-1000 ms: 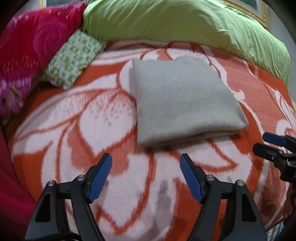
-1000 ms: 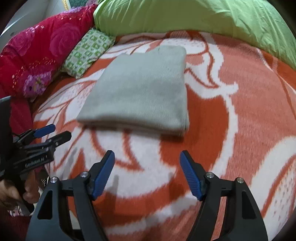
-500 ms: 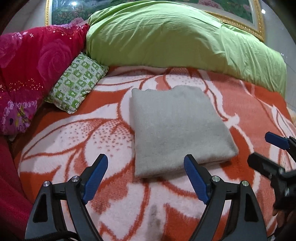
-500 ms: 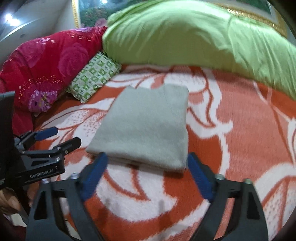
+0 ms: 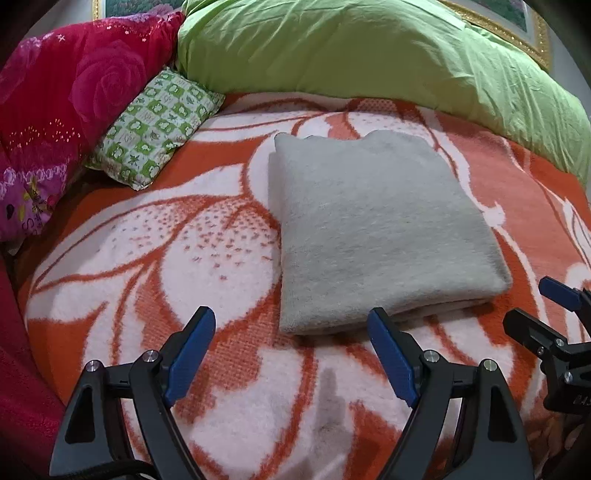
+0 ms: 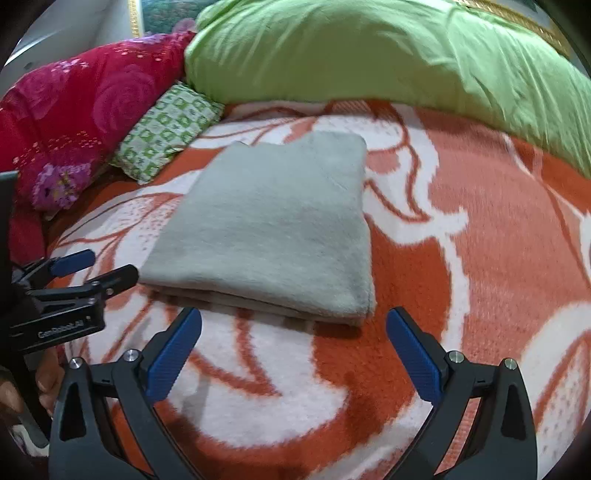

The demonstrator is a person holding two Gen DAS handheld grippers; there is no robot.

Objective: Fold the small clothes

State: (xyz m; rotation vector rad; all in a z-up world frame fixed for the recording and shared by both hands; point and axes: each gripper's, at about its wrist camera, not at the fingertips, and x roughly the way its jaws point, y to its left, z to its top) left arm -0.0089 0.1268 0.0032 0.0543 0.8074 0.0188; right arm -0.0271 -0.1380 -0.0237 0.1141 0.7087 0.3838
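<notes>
Now both the left gripper [image 5: 291, 354] and right gripper [image 6: 293, 347] have just spread wide and empty, folded grey garment [image 5: 373, 229] at twelve o'clock, indicating folding is probably complete.

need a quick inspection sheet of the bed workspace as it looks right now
surface: orange and white floral fleece blanket, spread over the bed.
job's things: grey knit garment, folded into a neat rectangle, lying flat on the blanket, layered edge toward the cameras.
clutter: small green and white patterned cushion and red rose-print quilt at the far left, apart from the garment.
grippers: left tool open, nothing between its blue pads; right tool open and empty, its jaws have just been opening. Both sit short of the garment's near edge.
cables: dark cable at the left tool's base.
surroundings: bulky lime green duvet along the far side; gold picture frame behind it.
</notes>
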